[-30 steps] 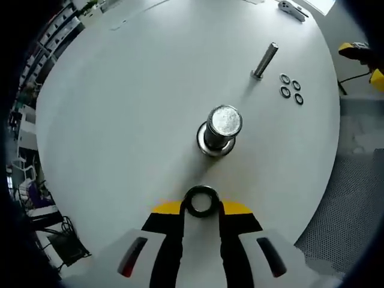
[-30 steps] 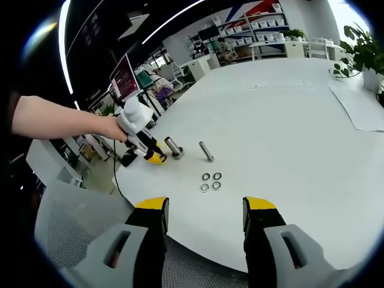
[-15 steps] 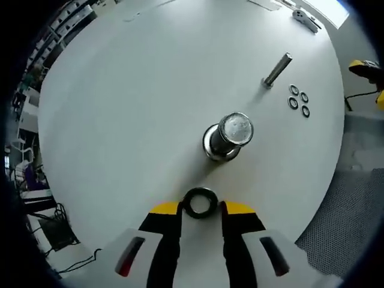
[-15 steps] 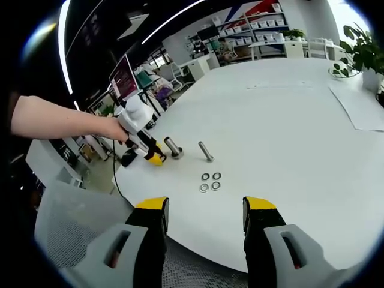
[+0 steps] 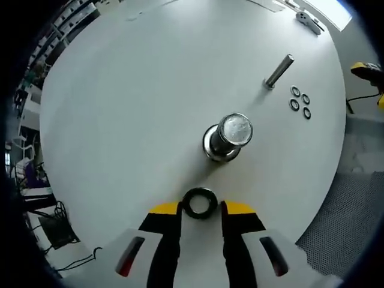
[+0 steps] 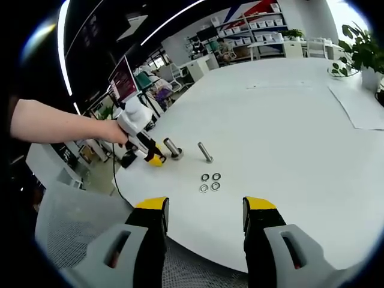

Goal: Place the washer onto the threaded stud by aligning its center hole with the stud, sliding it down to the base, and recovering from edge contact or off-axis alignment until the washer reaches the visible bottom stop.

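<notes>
In the left gripper view my left gripper [image 5: 201, 207] is shut on a black washer [image 5: 200, 203], held flat between its yellow tips. The thick steel threaded stud [image 5: 228, 135] stands upright on its round base just ahead of the washer, apart from it. The right gripper view has my right gripper [image 6: 205, 209] open and empty over the near table edge. Farther left there, a person's hand holds the left gripper [image 6: 141, 138] beside the stud [image 6: 174, 148].
A thinner bolt [image 5: 279, 70] [image 6: 206, 152] stands on the white round table [image 5: 120, 108] [image 6: 288, 132], with three loose washers [image 5: 300, 103] [image 6: 210, 182] next to it. A sheet of paper [image 6: 360, 108] and a plant [image 6: 360, 54] lie at the far right. Chairs surround the table.
The left gripper view has drawn back slightly, so the stud sits a little farther from the held washer. The right gripper stays still and open.
</notes>
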The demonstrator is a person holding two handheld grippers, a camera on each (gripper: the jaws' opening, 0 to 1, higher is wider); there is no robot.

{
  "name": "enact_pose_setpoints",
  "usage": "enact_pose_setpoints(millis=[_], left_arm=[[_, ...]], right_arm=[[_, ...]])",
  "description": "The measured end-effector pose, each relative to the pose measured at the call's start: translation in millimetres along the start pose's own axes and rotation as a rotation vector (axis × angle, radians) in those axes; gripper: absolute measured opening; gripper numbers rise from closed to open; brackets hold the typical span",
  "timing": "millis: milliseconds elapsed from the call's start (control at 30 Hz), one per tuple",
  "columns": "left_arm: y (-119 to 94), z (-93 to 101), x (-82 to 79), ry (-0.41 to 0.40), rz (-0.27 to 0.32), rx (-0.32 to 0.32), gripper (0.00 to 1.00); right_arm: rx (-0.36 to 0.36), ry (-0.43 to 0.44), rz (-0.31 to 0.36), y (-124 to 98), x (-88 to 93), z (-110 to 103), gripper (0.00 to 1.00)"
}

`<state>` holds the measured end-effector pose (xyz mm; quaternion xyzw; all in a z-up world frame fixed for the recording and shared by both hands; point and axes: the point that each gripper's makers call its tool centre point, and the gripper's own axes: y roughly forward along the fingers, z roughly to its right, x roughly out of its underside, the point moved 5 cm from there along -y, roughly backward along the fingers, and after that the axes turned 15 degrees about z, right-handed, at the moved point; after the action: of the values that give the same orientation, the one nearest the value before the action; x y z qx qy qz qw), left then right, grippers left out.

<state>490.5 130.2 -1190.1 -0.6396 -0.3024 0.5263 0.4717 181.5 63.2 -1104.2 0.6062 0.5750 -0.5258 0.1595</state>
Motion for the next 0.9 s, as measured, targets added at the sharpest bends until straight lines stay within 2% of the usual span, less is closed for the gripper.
enact_pose_setpoints(millis=[300, 900], left_arm=[[3.7, -2.4, -0.2, 0.005, -0.015, 0.002, 0.2], [-1.8, 1.2, 0.1, 0.006, 0.013, -0.01, 0.19]], right_arm=[[0.0, -0.001, 0.0, -0.3, 0.0, -0.6, 0.52], [-0.003, 0.002, -0.002, -0.5, 0.6, -0.7, 0.52]])
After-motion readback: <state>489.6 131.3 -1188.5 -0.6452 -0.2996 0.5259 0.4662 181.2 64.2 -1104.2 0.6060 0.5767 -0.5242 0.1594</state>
